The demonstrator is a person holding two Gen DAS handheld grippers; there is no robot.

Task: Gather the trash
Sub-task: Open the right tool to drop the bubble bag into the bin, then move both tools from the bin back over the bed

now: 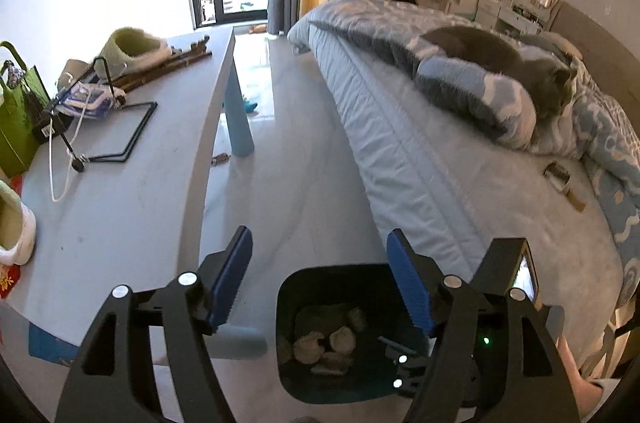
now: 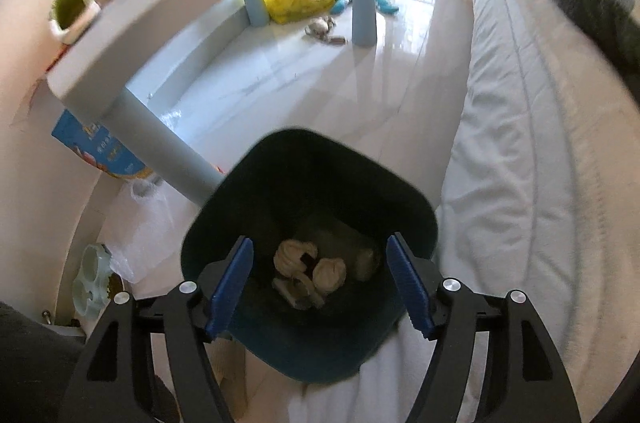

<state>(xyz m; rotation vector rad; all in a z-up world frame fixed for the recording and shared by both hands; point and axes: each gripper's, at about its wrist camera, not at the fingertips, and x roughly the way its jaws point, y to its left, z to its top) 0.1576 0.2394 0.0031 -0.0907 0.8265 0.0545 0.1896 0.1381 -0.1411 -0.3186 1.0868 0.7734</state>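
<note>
Between the bed (image 2: 520, 143) and the surface (image 1: 120, 203), crumpled trash (image 2: 308, 271) is being gathered in a dark bin (image 2: 248, 183).
Both the left gripper (image 1: 320, 287) and right gripper (image 2: 320, 287) are being held wide and empty above it. Further scraps could be dropped beside the rim if released off-centre. Bin depth is being obscured by shadow; floor litter (image 2: 324, 31) is blurred.
</note>
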